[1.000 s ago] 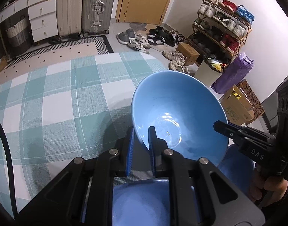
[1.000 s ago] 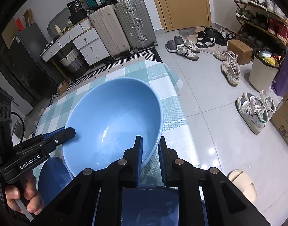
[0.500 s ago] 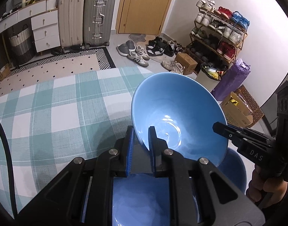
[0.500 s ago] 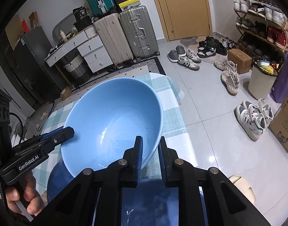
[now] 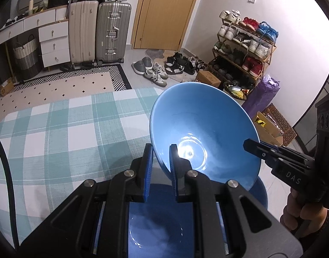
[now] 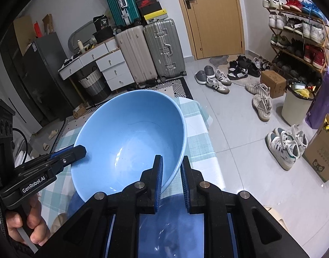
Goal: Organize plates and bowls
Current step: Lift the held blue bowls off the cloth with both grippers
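Note:
A large light blue bowl (image 5: 207, 129) is held in the air above the checked tablecloth (image 5: 57, 129), gripped on opposite rims. My left gripper (image 5: 160, 161) is shut on its near-left rim. My right gripper (image 6: 172, 169) is shut on its right rim; it shows in the left wrist view (image 5: 257, 148) at the bowl's right edge. The bowl (image 6: 130, 142) tilts toward the cameras. Below it lies a darker blue dish (image 5: 259, 191), mostly hidden by the bowl and grippers; it also shows in the right wrist view (image 6: 78, 202).
The table edge (image 6: 209, 150) drops to a tiled floor with loose shoes (image 6: 287, 146). Suitcases (image 5: 100, 32) and a drawer unit (image 5: 52, 43) stand at the back. A shoe rack (image 5: 244, 49), a bin (image 6: 297, 103) and cardboard boxes (image 5: 272, 126) are at the right.
Both grippers have lifted the light blue bowl higher above the table. The darker dish below has come more into view. Both grips are unchanged.

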The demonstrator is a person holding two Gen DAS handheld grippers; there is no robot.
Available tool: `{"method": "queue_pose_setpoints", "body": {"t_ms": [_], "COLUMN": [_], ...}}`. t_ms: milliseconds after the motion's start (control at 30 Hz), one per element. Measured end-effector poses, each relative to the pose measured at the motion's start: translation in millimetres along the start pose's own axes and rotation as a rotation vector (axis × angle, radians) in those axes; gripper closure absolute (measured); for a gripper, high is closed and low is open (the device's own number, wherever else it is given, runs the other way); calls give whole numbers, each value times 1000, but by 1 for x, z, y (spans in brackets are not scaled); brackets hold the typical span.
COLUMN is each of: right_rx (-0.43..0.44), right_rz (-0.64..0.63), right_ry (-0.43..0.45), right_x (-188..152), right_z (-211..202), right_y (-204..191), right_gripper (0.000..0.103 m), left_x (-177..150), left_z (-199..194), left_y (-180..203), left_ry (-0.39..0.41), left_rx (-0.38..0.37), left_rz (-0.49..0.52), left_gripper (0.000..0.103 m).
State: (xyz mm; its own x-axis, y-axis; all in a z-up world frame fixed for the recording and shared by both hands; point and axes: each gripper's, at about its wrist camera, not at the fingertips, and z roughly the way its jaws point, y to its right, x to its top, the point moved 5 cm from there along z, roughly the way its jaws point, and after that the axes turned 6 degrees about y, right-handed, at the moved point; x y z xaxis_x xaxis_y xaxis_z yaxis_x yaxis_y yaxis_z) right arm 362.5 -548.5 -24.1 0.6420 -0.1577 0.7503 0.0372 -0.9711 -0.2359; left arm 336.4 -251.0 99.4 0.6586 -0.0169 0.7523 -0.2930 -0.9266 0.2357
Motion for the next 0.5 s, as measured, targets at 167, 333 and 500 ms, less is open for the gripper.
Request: {"method": "queue_pose_setpoints", "body": {"t_ms": [167,333,500], "right_rx": [8,20,35], "right_rz": [-6,-21,-33], "right_ry": [17,32,34], "right_x": [0,-2,-5], "right_z": [-19,-35,-47], "right_y": [-10,-21,-33], "right_gripper": [86,86,86], "left_x": [0,-4,-9], "left_z": [-26,-55,-79], "left_y": [5,8,8], "left_ry": [15,35,47], "left_rx": [-3,-4,0], "left_rz": [-1,-5,-7], "left_gripper": [91,91,91]}}
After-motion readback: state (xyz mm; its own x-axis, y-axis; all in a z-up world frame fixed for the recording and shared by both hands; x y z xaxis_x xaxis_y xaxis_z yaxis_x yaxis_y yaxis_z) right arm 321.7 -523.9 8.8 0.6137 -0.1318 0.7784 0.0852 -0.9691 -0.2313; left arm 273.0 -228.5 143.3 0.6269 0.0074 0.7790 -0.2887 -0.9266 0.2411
